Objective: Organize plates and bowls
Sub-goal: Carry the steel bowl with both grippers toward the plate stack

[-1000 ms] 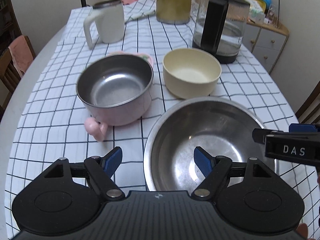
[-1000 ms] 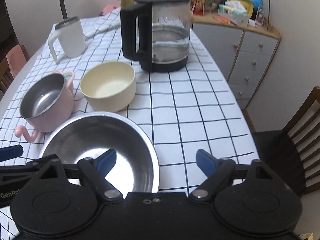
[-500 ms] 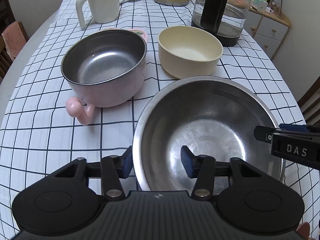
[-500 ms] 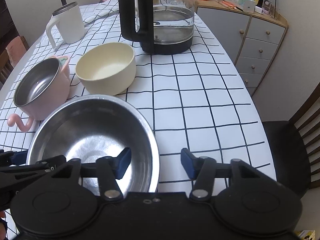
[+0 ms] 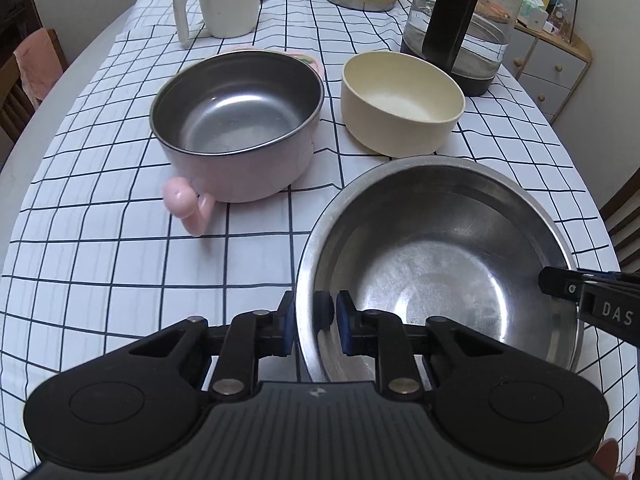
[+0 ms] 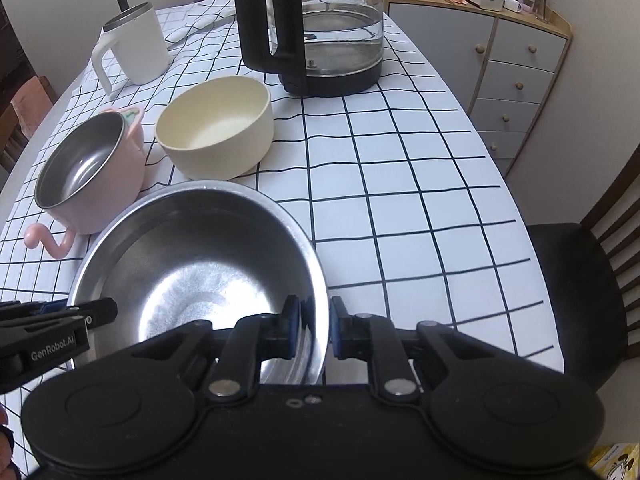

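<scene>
On checked tablecloth, nearest the person: steel bowl. Left gripper pinches its left rim, right gripper its right rim. Lift level, both sides together; pink bowl, cream bowl close behind.

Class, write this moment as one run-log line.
left gripper: shut on steel bowl rim | right gripper: shut on opposite rim | phase: two-handed grasp

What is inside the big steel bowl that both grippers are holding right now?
The large stainless steel bowl holds nothing but one finger each of the left gripper and right gripper, clamped over opposite rims. The gripper bodies cover its near edge in both views.
</scene>
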`<state>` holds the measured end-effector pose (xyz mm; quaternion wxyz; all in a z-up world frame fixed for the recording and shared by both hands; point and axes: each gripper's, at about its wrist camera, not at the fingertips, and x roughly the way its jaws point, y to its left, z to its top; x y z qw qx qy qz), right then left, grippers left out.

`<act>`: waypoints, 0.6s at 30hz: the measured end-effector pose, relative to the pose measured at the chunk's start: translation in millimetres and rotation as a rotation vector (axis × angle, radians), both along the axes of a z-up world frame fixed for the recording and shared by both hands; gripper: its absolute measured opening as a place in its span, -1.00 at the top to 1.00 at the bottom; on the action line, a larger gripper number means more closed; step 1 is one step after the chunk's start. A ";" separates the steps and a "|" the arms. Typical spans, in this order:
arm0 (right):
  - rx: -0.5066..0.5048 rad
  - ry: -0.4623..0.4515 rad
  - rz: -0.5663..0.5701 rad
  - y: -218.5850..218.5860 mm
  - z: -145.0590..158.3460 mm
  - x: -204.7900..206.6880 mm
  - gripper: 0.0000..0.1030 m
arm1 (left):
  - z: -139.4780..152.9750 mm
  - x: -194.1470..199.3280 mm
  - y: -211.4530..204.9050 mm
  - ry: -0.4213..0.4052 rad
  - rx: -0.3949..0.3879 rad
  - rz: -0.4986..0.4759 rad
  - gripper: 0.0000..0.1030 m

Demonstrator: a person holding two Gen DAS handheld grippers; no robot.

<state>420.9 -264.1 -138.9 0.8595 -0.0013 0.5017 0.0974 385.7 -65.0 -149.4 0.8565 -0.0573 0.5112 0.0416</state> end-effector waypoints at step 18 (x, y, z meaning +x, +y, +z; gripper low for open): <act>0.013 -0.085 -0.003 29.9 55.4 -79.0 0.73 | 54.5 -84.0 43.6 -0.066 -0.001 -0.034 0.61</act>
